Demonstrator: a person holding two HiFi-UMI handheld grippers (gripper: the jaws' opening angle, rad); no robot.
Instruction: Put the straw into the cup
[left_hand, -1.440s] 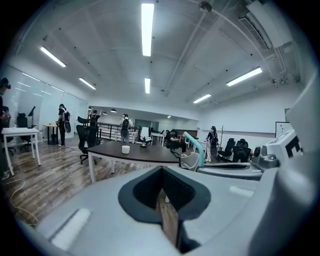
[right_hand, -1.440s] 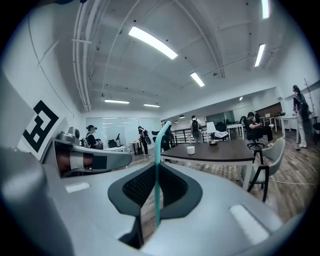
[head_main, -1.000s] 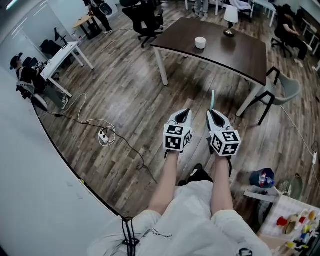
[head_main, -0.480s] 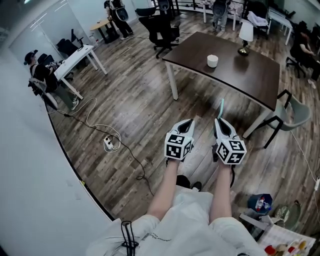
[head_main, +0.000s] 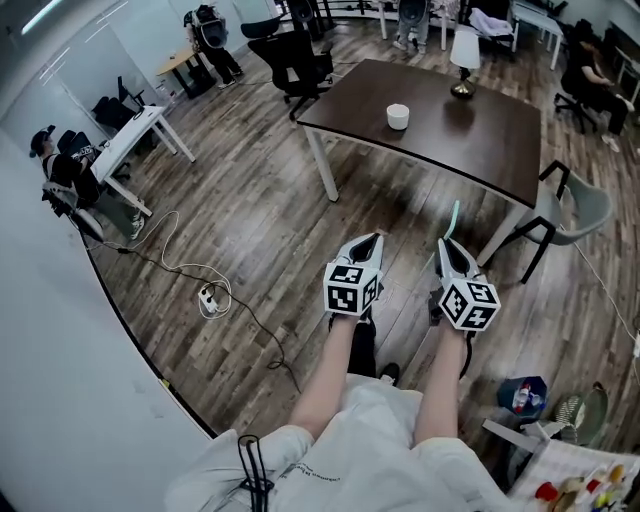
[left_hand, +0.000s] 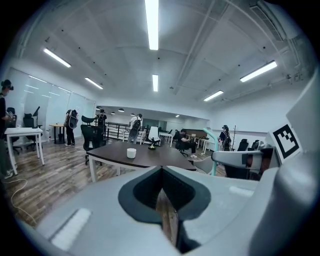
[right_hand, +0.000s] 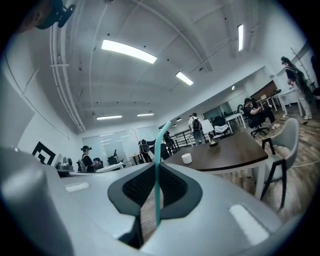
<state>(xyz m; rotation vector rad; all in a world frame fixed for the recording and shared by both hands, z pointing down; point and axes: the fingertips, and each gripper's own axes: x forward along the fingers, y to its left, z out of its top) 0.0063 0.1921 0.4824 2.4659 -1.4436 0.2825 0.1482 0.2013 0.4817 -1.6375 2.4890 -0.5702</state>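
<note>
A small white cup (head_main: 398, 116) stands on a dark brown table (head_main: 470, 140) well ahead of me; it also shows in the left gripper view (left_hand: 131, 153) and the right gripper view (right_hand: 186, 158). My right gripper (head_main: 452, 247) is shut on a teal straw (head_main: 455, 216), which sticks up out of its jaws with a bent tip (right_hand: 158, 165). My left gripper (head_main: 369, 242) is shut with nothing in it (left_hand: 165, 200). Both grippers hang over the wooden floor, short of the table.
A table lamp (head_main: 464, 50) stands on the table's far side. A grey chair (head_main: 570, 205) sits at the table's right end, office chairs (head_main: 295, 50) behind it. A cable and power strip (head_main: 208, 297) lie on the floor at left. People stand at desks in the distance.
The view has shifted as I walk toward the table; the cup and table sit a little differently in the head view. Both grippers stay shut, the straw still in the right one.
</note>
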